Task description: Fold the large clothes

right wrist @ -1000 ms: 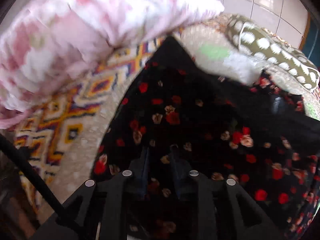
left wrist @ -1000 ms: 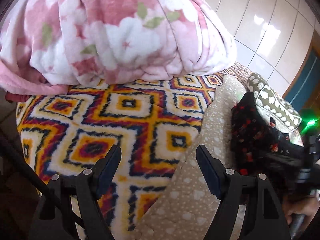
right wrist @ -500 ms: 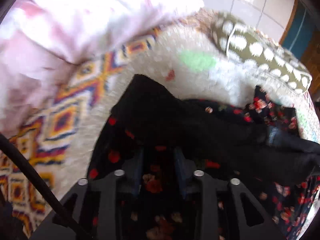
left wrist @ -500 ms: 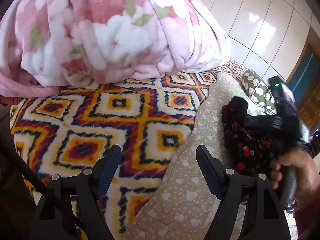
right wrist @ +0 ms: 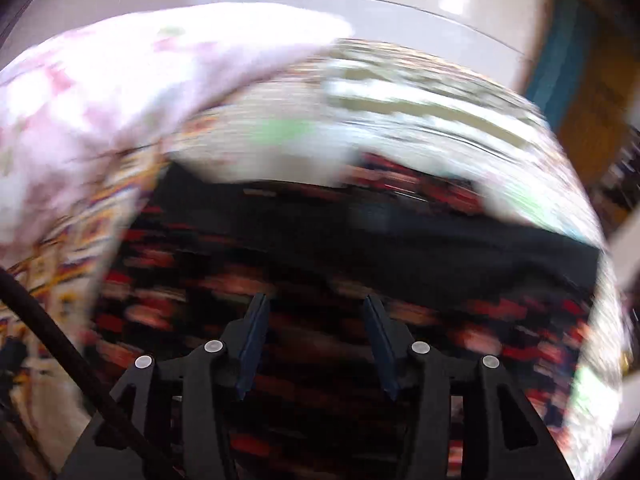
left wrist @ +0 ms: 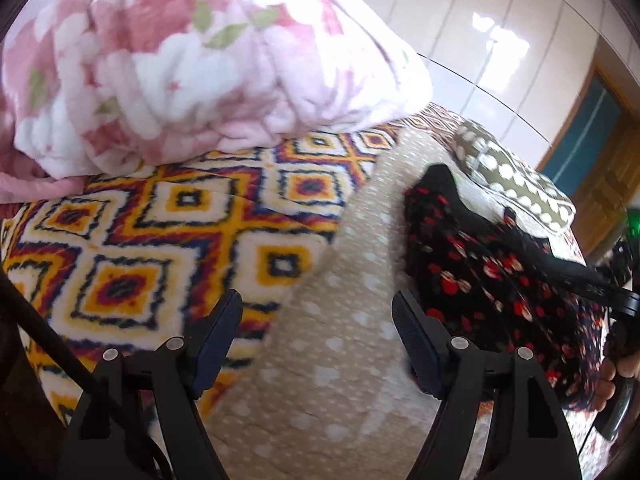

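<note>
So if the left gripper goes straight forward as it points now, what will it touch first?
Probably the beige dotted cover: it fills the gap ahead of the open left gripper. The black floral garment lies off to its right. Depth is unclear.

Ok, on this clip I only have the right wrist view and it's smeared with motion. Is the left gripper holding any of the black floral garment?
Observer: No. The left gripper has its jaws wide apart over a beige dotted cover and holds nothing.
Operator: Where is the garment from there?
Observer: The black floral garment lies on that cover to the gripper's right, apart from the jaws.
Operator: Can you see who is driving my side?
Observer: Partly. The person's right hand grips a black handle at the frame's right edge, beside the garment.
</note>
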Motion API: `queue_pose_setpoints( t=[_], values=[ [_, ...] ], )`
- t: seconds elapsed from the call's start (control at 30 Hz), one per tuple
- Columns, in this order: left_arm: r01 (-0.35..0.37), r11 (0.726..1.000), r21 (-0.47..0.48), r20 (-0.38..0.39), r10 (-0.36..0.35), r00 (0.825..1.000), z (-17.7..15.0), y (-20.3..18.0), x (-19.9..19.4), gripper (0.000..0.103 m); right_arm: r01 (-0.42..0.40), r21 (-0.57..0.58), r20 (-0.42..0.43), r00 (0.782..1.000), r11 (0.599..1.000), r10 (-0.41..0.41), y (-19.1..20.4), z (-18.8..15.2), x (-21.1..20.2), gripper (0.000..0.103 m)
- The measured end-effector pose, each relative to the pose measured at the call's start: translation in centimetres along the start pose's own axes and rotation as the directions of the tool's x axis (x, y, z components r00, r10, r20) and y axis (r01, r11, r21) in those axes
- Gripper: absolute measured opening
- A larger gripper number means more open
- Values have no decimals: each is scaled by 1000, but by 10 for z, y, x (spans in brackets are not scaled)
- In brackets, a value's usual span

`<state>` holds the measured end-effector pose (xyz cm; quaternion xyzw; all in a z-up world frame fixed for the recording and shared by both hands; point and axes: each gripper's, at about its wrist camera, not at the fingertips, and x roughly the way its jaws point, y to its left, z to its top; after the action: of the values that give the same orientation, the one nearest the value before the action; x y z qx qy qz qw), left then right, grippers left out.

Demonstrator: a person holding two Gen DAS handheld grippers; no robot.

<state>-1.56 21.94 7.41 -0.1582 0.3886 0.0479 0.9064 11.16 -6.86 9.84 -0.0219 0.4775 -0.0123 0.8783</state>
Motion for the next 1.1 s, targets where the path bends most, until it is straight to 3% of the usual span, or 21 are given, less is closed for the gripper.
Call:
queue_pose_setpoints(
  t=[0.17, 0.2, 0.23, 0.33, 0.4, 0.53, 0.6, 0.67, 0.83, 0.9, 1.0, 1.03, 1.1],
  values=[
    [18, 998, 58, -22, -17, 1000, -7, -25, 6, 76, 165, 287, -68, 986, 944, -151, -148, -24, 21, 52],
    [19, 998, 66, -27, -17, 999, -8, -29, 8, 76, 194, 347, -93, 981, 917, -172, -178, -30, 27, 62],
    [15, 997, 73, -32, -13, 999, -8, -32, 10, 76, 198, 379, -102, 980, 904, -172, -192, -32, 28, 86],
    [10, 998, 64, -41, -7, 999, -7, -36, 16, 76, 232, 469, -93, 973, 852, -213, -225, -38, 23, 82],
    [14, 998, 55, -49, -12, 999, -7, -38, 19, 76, 298, 452, -94, 953, 841, -287, -224, -35, 16, 70],
    [14, 998, 63, -53, -11, 999, -7, -46, 23, 76, 297, 367, -18, 950, 881, -313, -203, -24, 5, 68],
    [6, 997, 72, -55, -2, 998, -7, -48, 25, 76, 295, 350, -31, 952, 889, -304, -200, -18, 14, 68],
    [-5, 997, 73, -58, 9, 998, -6, -46, 28, 76, 336, 333, -74, 941, 881, -331, -207, -13, 31, 68],
    [-44, 998, 48, -57, 46, 997, 0, -30, 32, 76, 363, 353, -196, 930, 862, -312, -236, -4, 72, 88],
    [-52, 998, 21, -59, 53, 997, 4, -21, 33, 76, 344, 383, -199, 937, 858, -287, -243, -4, 67, 87],
    [-53, 998, -34, -57, 51, 997, 10, -5, 32, 76, 353, 385, -75, 933, 853, -352, -227, -5, 26, 75],
    [-57, 997, -48, -53, 55, 997, 12, 0, 31, 76, 335, 366, -26, 936, 868, -351, -214, -7, 8, 75],
    [-70, 995, -69, -45, 67, 997, 16, 10, 28, 76, 240, 290, 65, 961, 926, -270, -181, -13, -24, 75]
  ],
)
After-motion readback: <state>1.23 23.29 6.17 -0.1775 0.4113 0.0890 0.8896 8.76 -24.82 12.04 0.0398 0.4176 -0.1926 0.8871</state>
